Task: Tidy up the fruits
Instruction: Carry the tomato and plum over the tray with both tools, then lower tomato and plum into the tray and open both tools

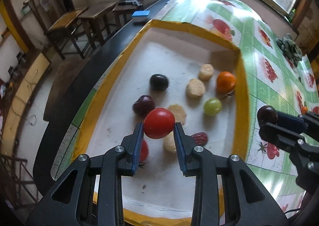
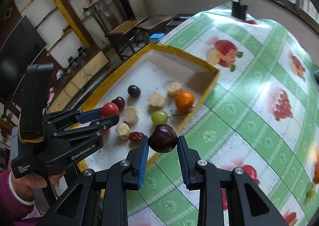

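- My left claw point(image 1: 158, 126) pinches a red tomato point(image 1: 159, 123) above the yellow-rimmed tray point(image 1: 242, 86), probably for sorting.
- My right claw point(image 2: 162, 142) pinches a dark plum point(image 2: 162, 138) over the tray's near-right rim, above the tablecloth-covered surface point(image 2: 249, 106).
- The tray's middle is crowded: orange point(image 1: 225, 82), green grape point(image 1: 212, 106), pale slices.
- The far half is bare; low walls, easy entry from above.

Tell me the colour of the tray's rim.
Yellow rim, on a white tray; clearest in the left wrist view.
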A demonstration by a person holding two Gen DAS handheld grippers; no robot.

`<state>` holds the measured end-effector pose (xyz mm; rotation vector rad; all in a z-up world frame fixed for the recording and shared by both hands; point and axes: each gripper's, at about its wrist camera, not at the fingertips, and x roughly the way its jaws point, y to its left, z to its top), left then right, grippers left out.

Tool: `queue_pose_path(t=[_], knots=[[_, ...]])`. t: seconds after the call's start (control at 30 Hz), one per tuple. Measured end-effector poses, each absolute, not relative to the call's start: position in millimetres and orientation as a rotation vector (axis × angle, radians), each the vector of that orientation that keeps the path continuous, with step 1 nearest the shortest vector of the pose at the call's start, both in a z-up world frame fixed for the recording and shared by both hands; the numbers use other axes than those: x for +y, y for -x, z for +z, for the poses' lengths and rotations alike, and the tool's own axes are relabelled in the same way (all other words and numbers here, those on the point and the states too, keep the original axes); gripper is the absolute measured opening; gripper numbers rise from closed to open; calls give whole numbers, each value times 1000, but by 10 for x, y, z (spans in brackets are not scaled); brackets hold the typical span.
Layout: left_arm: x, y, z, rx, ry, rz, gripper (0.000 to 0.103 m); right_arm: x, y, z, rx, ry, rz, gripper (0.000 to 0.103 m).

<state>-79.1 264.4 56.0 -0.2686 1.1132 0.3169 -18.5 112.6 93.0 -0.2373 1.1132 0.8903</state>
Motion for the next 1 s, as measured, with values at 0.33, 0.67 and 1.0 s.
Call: queue_pose_path(t=[0.33, 0.67, 1.0], knots=[[2767, 726, 485, 1115, 279, 327, 30, 1574, 146, 634, 1169, 308, 931, 28], [2731, 707, 496, 1114, 262, 270, 31, 1705, 126, 452, 1207, 334, 952, 29], [2714, 720, 630, 1084, 245, 291, 60, 1506, 152, 621, 1179, 276, 937, 34]])
